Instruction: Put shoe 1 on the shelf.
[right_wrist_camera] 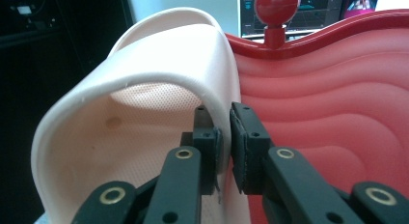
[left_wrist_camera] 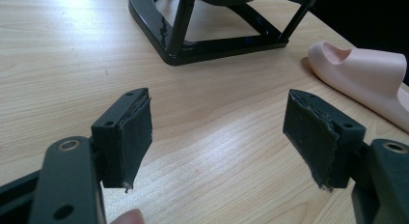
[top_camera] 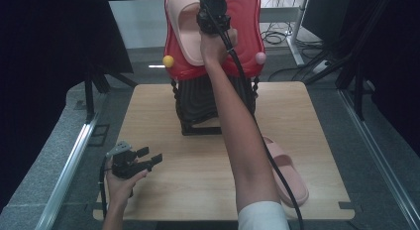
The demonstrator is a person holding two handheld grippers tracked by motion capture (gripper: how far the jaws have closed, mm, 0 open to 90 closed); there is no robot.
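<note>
A pink slipper (top_camera: 184,29) lies on the red ridged tray (top_camera: 245,41) that tops a black stand (top_camera: 195,108) at the table's far side. My right gripper (top_camera: 213,14) is up at the tray, shut on the edge of that slipper's strap (right_wrist_camera: 144,89); the strap wall sits between the two pads, with the red tray (right_wrist_camera: 328,118) just to its right. A second pink slipper (top_camera: 287,173) lies on the table near the right front, also seen past my left gripper (left_wrist_camera: 217,137) as a pink slipper (left_wrist_camera: 366,74). My left gripper (top_camera: 148,158) rests low over the table's left front, open, nothing between its jaws.
The wooden table (top_camera: 188,190) has bare room in front of the stand's base (left_wrist_camera: 212,48). Yellow (top_camera: 168,61) and pink (top_camera: 260,58) knobs stick out at the tray's corners, and a red knob (right_wrist_camera: 277,9) at its rim. Dark curtains and cables surround the table.
</note>
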